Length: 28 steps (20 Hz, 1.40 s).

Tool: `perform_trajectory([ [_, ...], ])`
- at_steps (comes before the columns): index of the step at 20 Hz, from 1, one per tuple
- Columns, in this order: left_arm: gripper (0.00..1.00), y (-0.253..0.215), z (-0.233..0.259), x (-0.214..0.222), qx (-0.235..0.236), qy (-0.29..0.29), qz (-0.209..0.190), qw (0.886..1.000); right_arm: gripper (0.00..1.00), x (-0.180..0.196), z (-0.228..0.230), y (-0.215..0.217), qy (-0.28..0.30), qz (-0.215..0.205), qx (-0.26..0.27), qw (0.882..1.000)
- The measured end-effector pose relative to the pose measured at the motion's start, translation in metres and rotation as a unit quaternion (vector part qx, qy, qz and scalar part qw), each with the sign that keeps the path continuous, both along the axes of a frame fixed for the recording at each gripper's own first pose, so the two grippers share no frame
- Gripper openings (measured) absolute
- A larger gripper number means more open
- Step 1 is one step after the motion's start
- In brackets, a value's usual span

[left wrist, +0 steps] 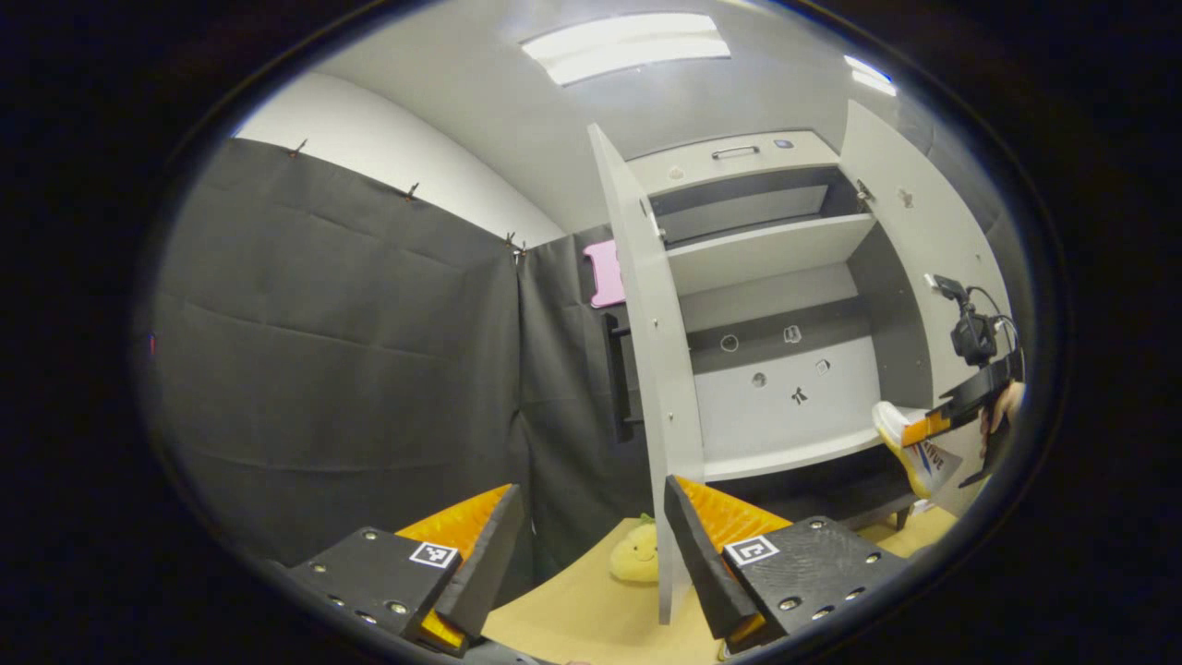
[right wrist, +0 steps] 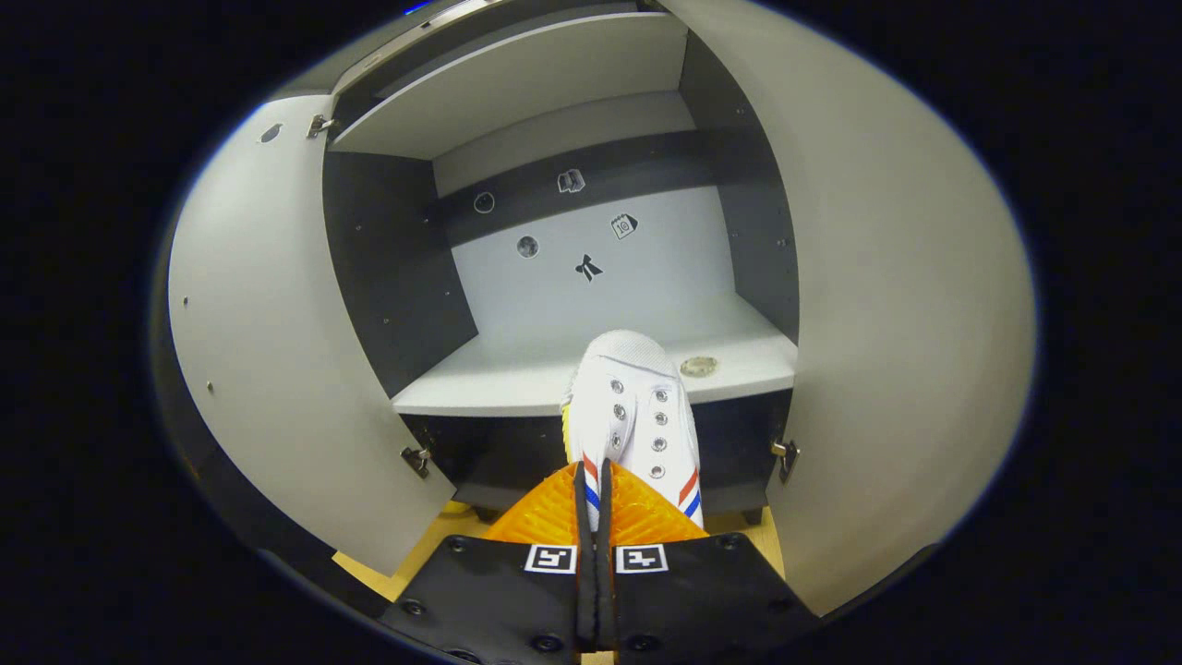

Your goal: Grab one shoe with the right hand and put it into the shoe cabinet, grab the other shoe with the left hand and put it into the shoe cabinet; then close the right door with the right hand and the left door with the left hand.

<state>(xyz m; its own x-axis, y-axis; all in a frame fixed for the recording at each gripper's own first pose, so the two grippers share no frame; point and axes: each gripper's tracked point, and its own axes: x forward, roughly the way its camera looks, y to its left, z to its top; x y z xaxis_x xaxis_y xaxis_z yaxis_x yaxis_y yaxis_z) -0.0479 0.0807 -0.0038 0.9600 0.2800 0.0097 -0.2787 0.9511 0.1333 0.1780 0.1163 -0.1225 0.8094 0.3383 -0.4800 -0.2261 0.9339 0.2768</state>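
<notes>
Two doors of the shoe cabinet point(right wrist: 591, 369) stand open before us. Our left gripper point(left wrist: 591, 554) hangs wide apart and holds nothing, near the left door point(left wrist: 651, 369). Our right gripper point(right wrist: 592, 517) pinches the white shoe point(right wrist: 633, 416), toe over the lower shelf.

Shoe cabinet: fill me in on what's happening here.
A person is loading the shoe cabinet, both doors open. The right gripper, jaws nearly shut on the heel of a white shoe, holds it toe-first at the front of the lower shelf, not yet set down. The left gripper hangs back with its jaws open and empty, beside the left door.
</notes>
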Motion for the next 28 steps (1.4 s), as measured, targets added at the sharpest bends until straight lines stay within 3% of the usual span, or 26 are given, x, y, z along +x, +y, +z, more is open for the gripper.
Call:
perform_trajectory([
  [14,0.89,0.014,0.0,-0.015,0.006,0.002,0.037,0.999,0.01,0.14,0.047,0.004,-0.051,-0.045,-0.006,0.998],
  [21,0.89,0.013,0.0,-0.025,0.01,0.007,0.045,0.999,0.01,0.201,0.029,0.001,-0.021,-0.08,-0.026,0.996],
  [28,0.89,0.002,-0.001,-0.025,0.017,0.01,0.038,0.999,0.02,0.223,-0.009,0.003,0.029,-0.096,-0.047,0.994],
])
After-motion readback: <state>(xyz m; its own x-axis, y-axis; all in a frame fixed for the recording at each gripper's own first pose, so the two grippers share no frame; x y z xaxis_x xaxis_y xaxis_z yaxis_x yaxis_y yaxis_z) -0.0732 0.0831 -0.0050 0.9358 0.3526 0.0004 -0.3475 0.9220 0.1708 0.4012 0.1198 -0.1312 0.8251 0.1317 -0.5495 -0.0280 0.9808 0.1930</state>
